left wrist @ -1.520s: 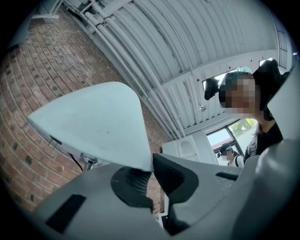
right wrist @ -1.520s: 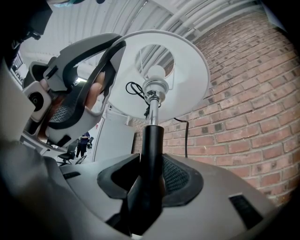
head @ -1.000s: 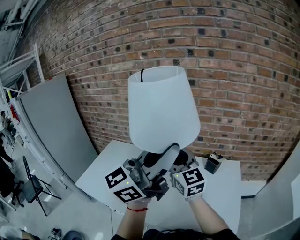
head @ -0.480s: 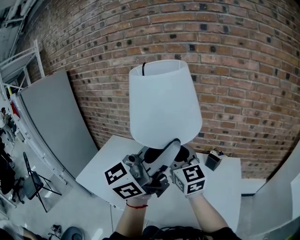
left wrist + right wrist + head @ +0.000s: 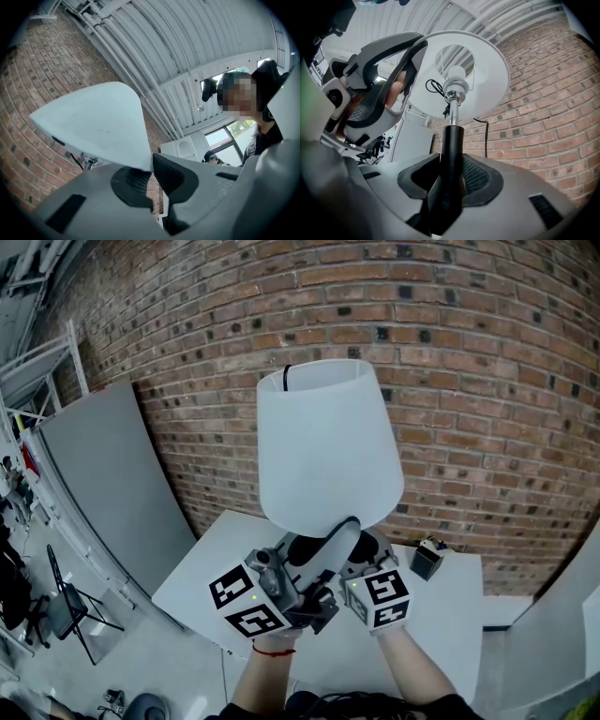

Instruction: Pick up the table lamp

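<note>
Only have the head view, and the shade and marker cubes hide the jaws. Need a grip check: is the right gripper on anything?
Observer: Yes. The right gripper view shows the right gripper shut on the black lamp stem, with a pad on each side.
Operator: And the left?
Observer: The left gripper looks pinched on the lower rim of the lamp shade; the rim runs down into the narrow gap between its jaws.
Operator: Bulb fitted?
Observer: Yes, a white bulb sits inside the shade at the top of the stem.
</note>
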The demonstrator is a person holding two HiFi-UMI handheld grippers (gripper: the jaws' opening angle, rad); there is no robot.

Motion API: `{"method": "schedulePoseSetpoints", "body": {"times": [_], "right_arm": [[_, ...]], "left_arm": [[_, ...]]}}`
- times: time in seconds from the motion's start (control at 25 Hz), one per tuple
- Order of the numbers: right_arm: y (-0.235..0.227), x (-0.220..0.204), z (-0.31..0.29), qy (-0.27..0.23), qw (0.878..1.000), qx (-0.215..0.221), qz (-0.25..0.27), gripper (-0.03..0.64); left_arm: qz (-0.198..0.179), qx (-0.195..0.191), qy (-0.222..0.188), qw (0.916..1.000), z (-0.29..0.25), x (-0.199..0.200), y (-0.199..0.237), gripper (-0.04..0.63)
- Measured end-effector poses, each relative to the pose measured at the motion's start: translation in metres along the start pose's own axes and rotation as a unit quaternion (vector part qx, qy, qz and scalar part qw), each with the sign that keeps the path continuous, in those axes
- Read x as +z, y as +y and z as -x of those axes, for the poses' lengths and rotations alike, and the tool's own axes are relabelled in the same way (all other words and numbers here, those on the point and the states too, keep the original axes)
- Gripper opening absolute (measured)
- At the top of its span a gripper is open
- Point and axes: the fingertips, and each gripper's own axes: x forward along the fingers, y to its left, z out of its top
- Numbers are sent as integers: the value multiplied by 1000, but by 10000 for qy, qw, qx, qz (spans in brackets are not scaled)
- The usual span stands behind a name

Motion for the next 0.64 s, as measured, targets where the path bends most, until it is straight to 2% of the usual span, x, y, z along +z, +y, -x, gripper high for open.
{"method": "schedulePoseSetpoints", "body": {"times": [0.64], "right_arm": [[-9, -10, 1, -10, 10000, 26, -26, 147]], "left_arm": [[6, 63, 30, 10000, -5, -13, 6, 17]]}}
